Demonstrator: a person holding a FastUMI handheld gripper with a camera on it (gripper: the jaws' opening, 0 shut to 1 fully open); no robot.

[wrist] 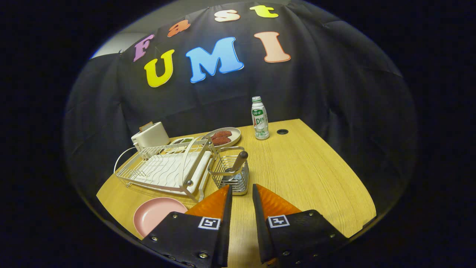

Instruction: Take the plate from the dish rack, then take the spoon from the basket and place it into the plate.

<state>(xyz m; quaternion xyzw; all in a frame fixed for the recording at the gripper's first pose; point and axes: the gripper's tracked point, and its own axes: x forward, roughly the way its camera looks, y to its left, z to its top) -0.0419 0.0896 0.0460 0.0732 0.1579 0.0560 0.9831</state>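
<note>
A pink plate (155,214) lies flat on the wooden table (308,175), near its front edge and just left of my fingers. Behind it stands the white wire dish rack (167,169), with no dishes in it. A small wire basket (231,175) hangs at the rack's right end, and the spoon's dark handle (240,160) sticks up out of it. My gripper (241,190) hovers just short of the basket, its fingertips a narrow gap apart with nothing between them.
A white toaster (150,136) stands behind the rack. A grey plate with reddish food (224,137) sits beyond the basket. A small white bottle (260,118) stands at the back, beside a cable hole (282,131) in the table.
</note>
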